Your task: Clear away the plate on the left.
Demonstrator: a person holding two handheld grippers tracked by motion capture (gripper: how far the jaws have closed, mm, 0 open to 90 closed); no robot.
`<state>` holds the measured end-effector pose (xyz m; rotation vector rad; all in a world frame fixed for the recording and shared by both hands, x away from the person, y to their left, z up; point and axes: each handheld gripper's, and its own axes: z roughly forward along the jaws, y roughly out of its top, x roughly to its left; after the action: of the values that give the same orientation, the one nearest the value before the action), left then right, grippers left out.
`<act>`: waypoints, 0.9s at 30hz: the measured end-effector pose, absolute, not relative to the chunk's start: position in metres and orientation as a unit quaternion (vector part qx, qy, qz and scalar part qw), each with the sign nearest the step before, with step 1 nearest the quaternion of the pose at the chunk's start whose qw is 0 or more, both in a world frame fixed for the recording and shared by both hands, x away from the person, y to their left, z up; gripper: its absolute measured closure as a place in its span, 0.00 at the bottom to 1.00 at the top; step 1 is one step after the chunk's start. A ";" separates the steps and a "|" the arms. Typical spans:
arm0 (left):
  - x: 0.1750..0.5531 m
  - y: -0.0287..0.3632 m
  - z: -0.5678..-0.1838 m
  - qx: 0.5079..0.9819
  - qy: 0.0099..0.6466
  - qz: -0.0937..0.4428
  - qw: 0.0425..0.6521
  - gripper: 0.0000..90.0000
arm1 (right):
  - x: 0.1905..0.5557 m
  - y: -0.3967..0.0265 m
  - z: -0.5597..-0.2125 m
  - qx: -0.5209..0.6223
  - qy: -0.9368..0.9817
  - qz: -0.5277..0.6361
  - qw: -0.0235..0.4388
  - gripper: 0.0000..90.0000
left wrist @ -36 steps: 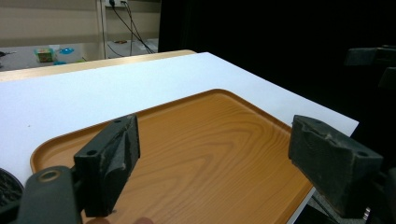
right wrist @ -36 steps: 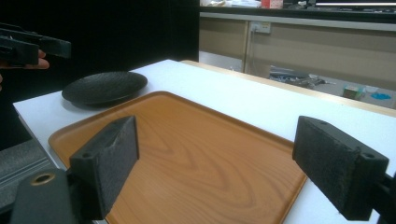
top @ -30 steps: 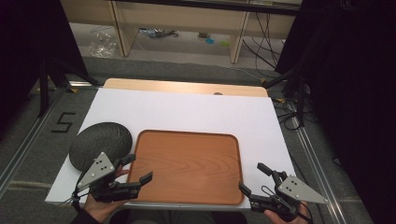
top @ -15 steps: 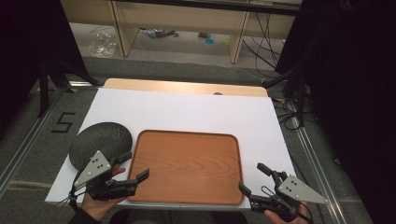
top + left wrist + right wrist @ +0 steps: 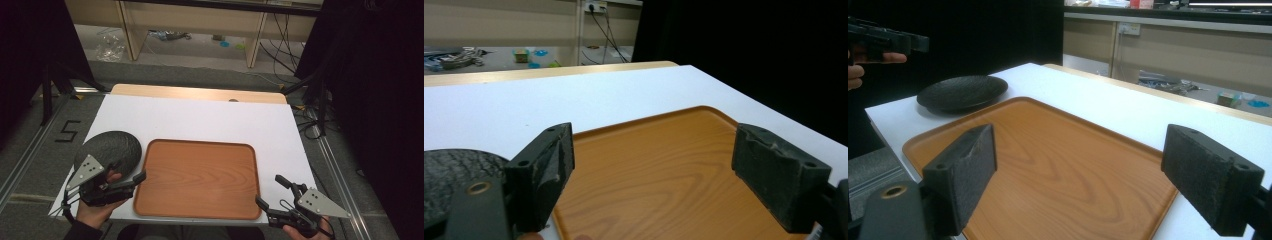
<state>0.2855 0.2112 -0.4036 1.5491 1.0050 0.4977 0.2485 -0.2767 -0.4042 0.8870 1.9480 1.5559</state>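
Hovering: left gripper [image 5: 131, 175] jaws apart by black plate [image 5: 111, 149] | right gripper [image 5: 272, 192] jaws apart | wooden tray [image 5: 197, 177] bare

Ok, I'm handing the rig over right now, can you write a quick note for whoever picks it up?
Left gripper: open, holding nothing, at the near left corner of the wooden tray, right beside the black plate.
Right gripper: open, holding nothing, at the tray's near right corner.
Things: the tray lies flat on the white table top with nothing on it. The plate sits on the table just left of the tray, outside it.
Done: nothing gripped or moved onto the tray so far.
Left: probably grip the plate with the left gripper, since it is nearest; it looks bound for the tray.
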 end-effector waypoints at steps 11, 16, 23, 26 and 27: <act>0.288 0.219 -0.403 0.652 0.443 0.218 0.575 0.19 | 0.248 -0.277 -0.404 0.324 0.716 0.568 0.245 0.17; 0.291 0.223 -0.404 0.651 0.456 0.213 0.568 0.19 | 0.248 -0.277 -0.404 0.324 0.716 0.566 0.248 0.17; 0.297 0.234 -0.406 0.641 0.482 0.205 0.561 0.19 | 0.248 -0.277 -0.404 0.324 0.717 0.566 0.247 0.18; 0.300 0.239 -0.406 0.636 0.491 0.207 0.557 0.19 | 0.248 -0.277 -0.404 0.323 0.717 0.566 0.246 0.17; 0.301 0.241 -0.407 0.635 0.494 0.207 0.557 0.19 | 0.248 -0.276 -0.404 0.324 0.717 0.566 0.246 0.17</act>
<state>0.3006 0.2408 -0.4068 1.4976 1.1668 0.4877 0.2481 -0.2765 -0.4040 0.8826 1.9567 1.5442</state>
